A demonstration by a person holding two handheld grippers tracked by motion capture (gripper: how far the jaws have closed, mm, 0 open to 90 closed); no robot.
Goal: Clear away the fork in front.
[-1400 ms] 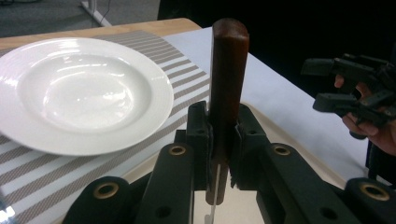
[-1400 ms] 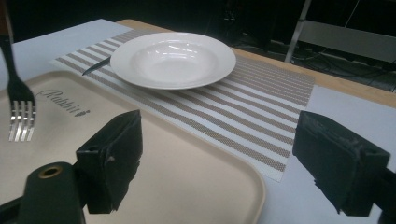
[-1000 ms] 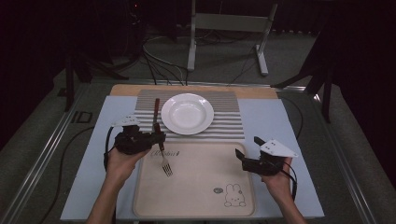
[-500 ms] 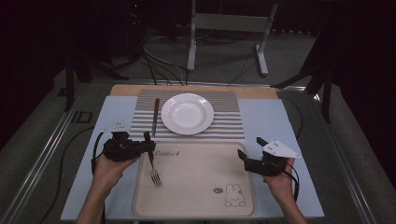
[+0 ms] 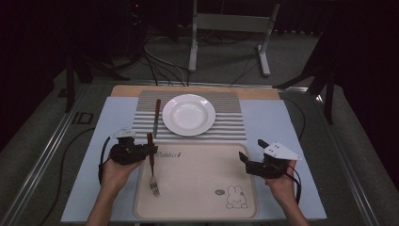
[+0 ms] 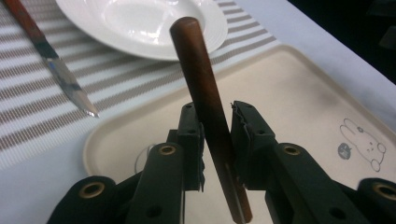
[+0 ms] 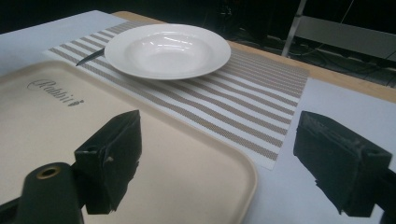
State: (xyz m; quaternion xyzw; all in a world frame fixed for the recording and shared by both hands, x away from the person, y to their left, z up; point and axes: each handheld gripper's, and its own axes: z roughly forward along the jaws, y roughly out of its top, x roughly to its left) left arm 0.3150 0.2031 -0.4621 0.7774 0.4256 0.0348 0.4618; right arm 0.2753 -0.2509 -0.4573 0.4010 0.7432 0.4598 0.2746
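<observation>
Lowered since a second ago: left gripper with fork, tines now on tray; jaws just easing apart, handle between them, grip loosening; right gripper gaping, idle; knife and plate already on striped mat; fork's release remains.

plate on mat | knife left | tray before

A smooth brown wooden handle and shiny metal tines were seen on the fork. The plate looked glossy white, the tray matt beige plastic, the striped mat woven.
</observation>
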